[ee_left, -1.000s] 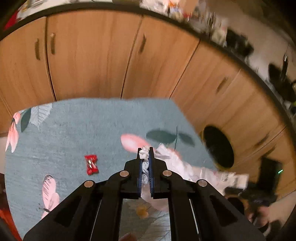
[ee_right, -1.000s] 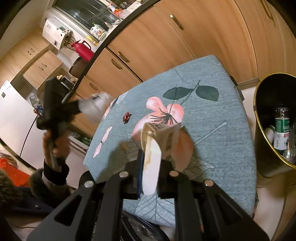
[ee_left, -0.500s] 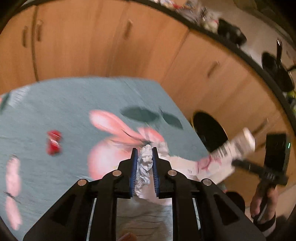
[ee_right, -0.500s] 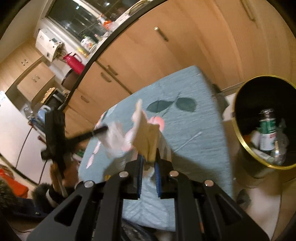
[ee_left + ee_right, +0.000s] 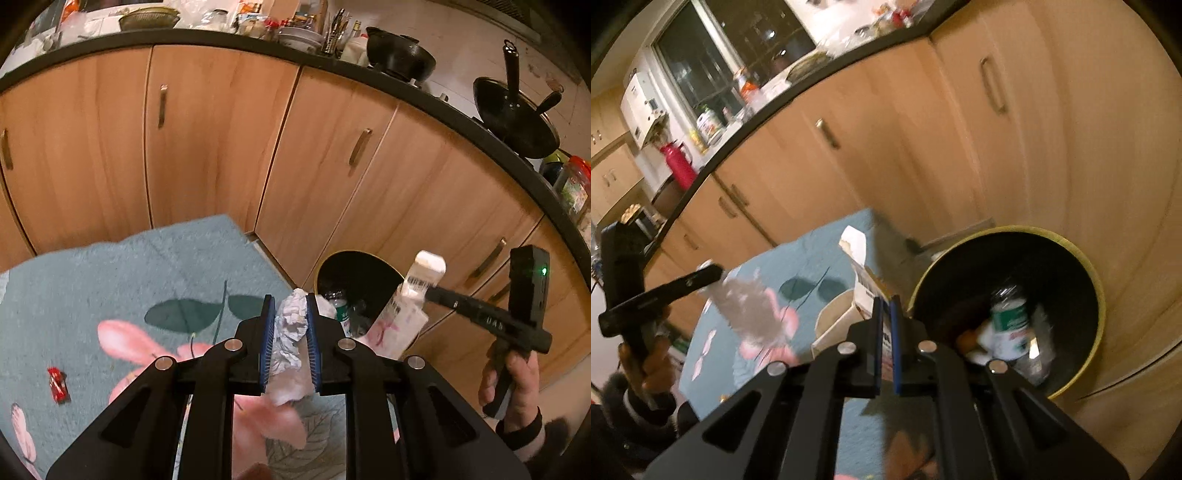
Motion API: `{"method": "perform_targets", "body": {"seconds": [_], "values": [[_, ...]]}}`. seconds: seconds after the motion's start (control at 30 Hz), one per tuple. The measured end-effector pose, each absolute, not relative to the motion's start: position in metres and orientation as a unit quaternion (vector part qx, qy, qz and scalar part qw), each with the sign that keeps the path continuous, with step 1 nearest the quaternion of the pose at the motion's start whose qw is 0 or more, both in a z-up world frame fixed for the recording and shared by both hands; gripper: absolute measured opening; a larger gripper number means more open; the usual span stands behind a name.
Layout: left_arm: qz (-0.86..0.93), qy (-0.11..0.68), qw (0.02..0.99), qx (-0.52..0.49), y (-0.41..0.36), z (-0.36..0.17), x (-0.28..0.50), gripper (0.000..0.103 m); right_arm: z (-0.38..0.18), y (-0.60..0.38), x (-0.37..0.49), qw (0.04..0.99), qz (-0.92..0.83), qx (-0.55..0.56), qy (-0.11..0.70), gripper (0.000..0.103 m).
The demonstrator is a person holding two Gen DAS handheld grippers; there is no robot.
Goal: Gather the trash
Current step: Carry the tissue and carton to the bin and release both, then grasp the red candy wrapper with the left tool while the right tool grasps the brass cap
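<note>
My left gripper is shut on a crumpled white paper wad and holds it above the table's right edge, short of the bin. My right gripper is shut on a flattened white carton, held just left of the black bin with a gold rim. The bin stands on the floor by the cabinets and holds a green-labelled bottle and other trash. In the left wrist view the bin is ahead, and the right gripper holds the carton over its rim. A red candy wrapper lies on the tablecloth.
The table has a teal cloth with pink flowers. Wooden cabinet doors close off the far side, under a dark counter full of pots and bottles. The left gripper with its wad shows at left in the right wrist view.
Both grippers have swung right, away from the table middle toward the bin, each keeping its load. The bin now fills much more of the right wrist view.
</note>
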State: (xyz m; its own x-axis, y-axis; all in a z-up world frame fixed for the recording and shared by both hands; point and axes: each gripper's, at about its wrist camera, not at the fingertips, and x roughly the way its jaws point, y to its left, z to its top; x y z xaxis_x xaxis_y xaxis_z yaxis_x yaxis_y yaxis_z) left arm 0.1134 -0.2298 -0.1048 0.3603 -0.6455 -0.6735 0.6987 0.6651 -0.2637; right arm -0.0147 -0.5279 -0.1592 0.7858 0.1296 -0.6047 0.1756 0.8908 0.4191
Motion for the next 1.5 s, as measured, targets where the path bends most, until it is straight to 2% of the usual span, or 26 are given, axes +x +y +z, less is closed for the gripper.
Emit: {"method": "perform_targets", "body": {"seconds": [0.17,0.4,0.43,0.5,0.53,0.67,0.7,0.77,0.8,0.83,0.93,1.03,1.1,1.17,1.23,1.3,1.43,1.5], "values": [[-0.434,0.392,0.81,0.044,-0.26,-0.094,0.114,0.015,-0.149,-0.545,-0.013,0.927,-0.066,0.194,0.316,0.004],[-0.478,0.401,0.779,0.06,-0.349,-0.099,0.117,0.017,-0.19,-0.575,-0.009,0.911,-0.109,0.187,0.351,0.005],[-0.482,0.404,0.775,0.064,-0.363,-0.102,0.117,0.017,-0.195,-0.58,-0.009,0.908,-0.113,0.188,0.356,0.009],[-0.485,0.403,0.772,0.076,-0.389,-0.108,0.115,0.017,-0.2,-0.588,-0.017,0.907,-0.136,0.191,0.349,0.029],[-0.487,0.401,0.772,0.081,-0.398,-0.11,0.114,0.017,-0.2,-0.59,-0.023,0.909,-0.143,0.193,0.341,0.049],[-0.492,0.403,0.766,0.097,-0.43,-0.12,0.112,0.02,-0.198,-0.586,-0.057,0.914,-0.154,0.202,0.317,0.052],[-0.494,0.404,0.763,0.102,-0.438,-0.123,0.112,0.028,-0.2,-0.584,-0.067,0.915,-0.15,0.209,0.311,0.053],[-0.497,0.406,0.759,0.109,-0.45,-0.129,0.112,0.053,-0.202,-0.581,-0.08,0.914,-0.149,0.218,0.306,0.059],[-0.497,0.409,0.757,0.111,-0.457,-0.133,0.112,0.079,-0.202,-0.579,-0.085,0.914,-0.15,0.222,0.305,0.061],[-0.494,0.409,0.759,0.111,-0.461,-0.135,0.112,0.087,-0.205,-0.577,-0.09,0.913,-0.15,0.226,0.304,0.065],[-0.486,0.407,0.764,0.117,-0.462,-0.138,0.11,0.086,-0.205,-0.57,-0.096,0.91,-0.137,0.232,0.314,0.066],[-0.479,0.402,0.773,0.107,-0.438,-0.126,0.11,0.089,-0.199,-0.545,-0.088,0.915,-0.071,0.225,0.326,0.068],[-0.467,0.394,0.787,0.088,-0.4,-0.111,0.114,0.094,-0.187,-0.508,-0.075,0.923,0.013,0.206,0.326,0.077],[-0.455,0.395,0.796,0.065,-0.355,-0.102,0.122,0.094,-0.179,-0.467,-0.059,0.92,0.107,0.194,0.325,0.09],[-0.43,0.393,0.812,0.052,-0.305,-0.096,0.13,0.094,-0.178,-0.419,-0.043,0.908,0.185,0.174,0.332,0.092],[-0.376,0.377,0.845,0.053,-0.238,-0.095,0.141,0.094,-0.188,-0.356,-0.024,0.886,0.26,0.146,0.355,0.092],[-0.255,0.35,0.899,0.063,-0.12,-0.1,0.152,0.094,-0.212,-0.263,-0.003,0.868,0.299,0.074,0.389,0.091],[-0.208,0.344,0.913,0.066,-0.073,-0.106,0.151,0.095,-0.223,-0.232,0.005,0.854,0.314,0.077,0.407,0.079]]}}
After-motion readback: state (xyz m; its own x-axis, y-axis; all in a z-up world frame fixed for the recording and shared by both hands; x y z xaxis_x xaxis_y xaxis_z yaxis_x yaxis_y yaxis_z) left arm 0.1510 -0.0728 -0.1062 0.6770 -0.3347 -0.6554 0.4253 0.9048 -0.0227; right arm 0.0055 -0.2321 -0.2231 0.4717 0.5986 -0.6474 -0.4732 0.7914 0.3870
